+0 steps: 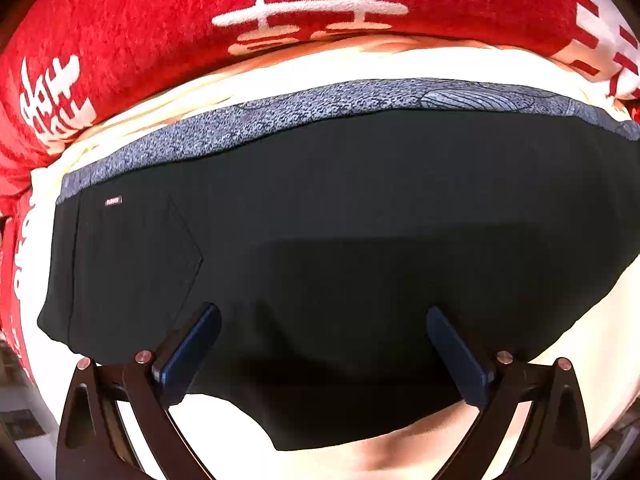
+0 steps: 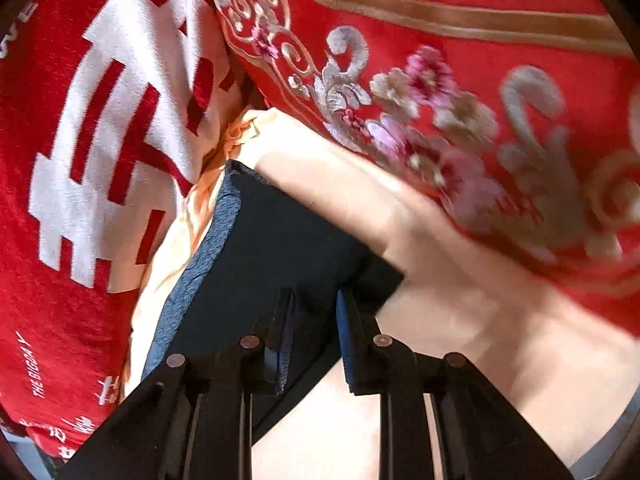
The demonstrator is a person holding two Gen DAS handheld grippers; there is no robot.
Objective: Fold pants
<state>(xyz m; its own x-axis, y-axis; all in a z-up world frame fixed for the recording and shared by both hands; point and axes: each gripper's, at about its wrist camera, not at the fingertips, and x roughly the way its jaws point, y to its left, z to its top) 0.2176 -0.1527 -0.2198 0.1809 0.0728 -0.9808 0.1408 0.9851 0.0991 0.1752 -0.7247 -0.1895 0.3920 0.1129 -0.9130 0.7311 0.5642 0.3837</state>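
Note:
The black pants (image 1: 340, 208) lie folded on a cream sheet (image 1: 600, 340), with a blue-grey patterned waistband (image 1: 280, 120) along the far edge and a small label at the left. My left gripper (image 1: 324, 316) is open, its blue pads (image 1: 192, 344) wide apart just above the near part of the pants. In the right wrist view the pants (image 2: 280, 248) show as a dark folded block with the waistband (image 2: 208, 248) on its left. My right gripper (image 2: 316, 300) is nearly closed on the near edge of the pants.
A red blanket with white characters (image 1: 120, 40) lies behind and left of the pants and shows in the right wrist view (image 2: 100, 160). A red embroidered quilt with flowers (image 2: 460, 92) lies at the right. The cream sheet (image 2: 460, 320) extends in front.

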